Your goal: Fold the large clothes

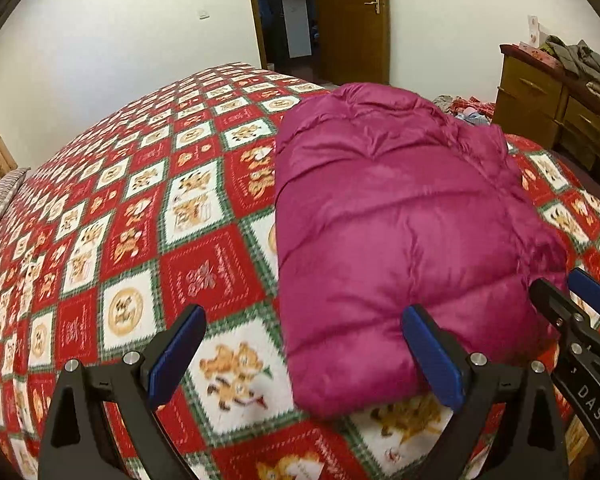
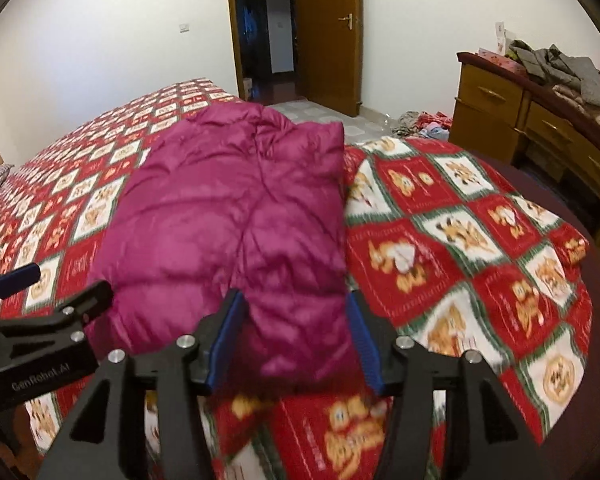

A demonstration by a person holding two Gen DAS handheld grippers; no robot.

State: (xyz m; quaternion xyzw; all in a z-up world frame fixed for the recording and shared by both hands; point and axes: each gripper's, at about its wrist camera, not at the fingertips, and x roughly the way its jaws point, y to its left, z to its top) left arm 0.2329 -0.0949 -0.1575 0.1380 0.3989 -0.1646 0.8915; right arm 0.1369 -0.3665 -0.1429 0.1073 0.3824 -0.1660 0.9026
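Bedroom, white walls, open wooden door [image 2: 326, 36] far centre, dresser [image 2: 496, 120] far right; red-and-white patterned bedspread [image 1: 140, 216] carries a magenta puffer jacket [image 1: 388, 232], already a compact rectangle right of bed centre. Left gripper [image 1: 304, 360] wide open, empty, its right pad at the jacket's near-left corner; right gripper [image 2: 296, 344] part open, straddling the near-right corner, not clamped. Judged light, puffy, slippery, springs back: pinch deep at near hem corners.
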